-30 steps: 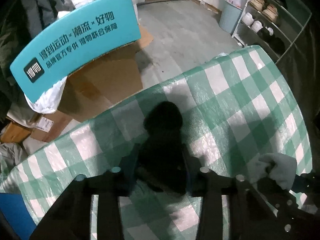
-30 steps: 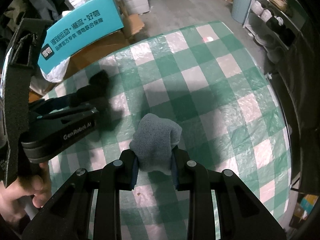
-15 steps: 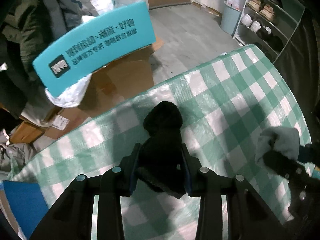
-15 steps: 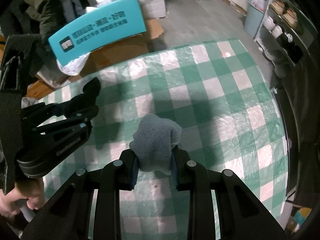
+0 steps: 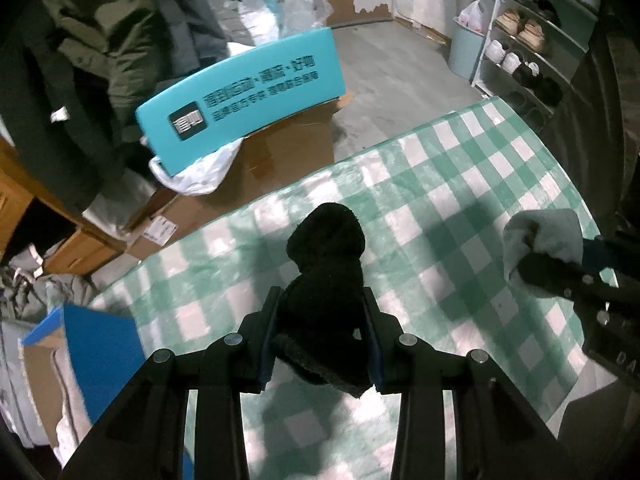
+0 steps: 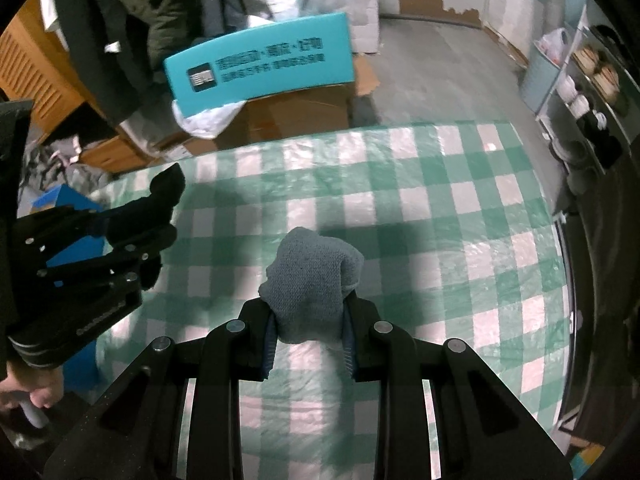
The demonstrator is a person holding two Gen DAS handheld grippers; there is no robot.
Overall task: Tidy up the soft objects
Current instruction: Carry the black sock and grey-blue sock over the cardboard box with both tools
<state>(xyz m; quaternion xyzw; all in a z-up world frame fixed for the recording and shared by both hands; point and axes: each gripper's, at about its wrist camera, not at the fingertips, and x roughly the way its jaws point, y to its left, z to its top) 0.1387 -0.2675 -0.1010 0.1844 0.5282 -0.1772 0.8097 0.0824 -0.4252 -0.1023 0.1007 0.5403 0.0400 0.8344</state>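
Your left gripper (image 5: 322, 330) is clamped on a black sock (image 5: 326, 280); your right gripper (image 6: 308, 330) is clamped on a grey sock (image 6: 312, 280). Both hang above the green checked tablecloth (image 6: 440, 220). Beyond the table edge, at 11 o'clock: teal box (image 5: 244, 96) on cardboard cartons (image 5: 288, 148). Shoe rack (image 5: 532, 36) at 1 o'clock, blue box (image 5: 100, 344) at 8.

right tool (image 6: 308, 340) grips grey sock (image 6: 312, 284) above checked tablecloth (image 6: 440, 216)

black sock (image 5: 326, 280), grey sock (image 6: 310, 280) (knit) — green-white checked tablecloth (image 6: 440, 208)
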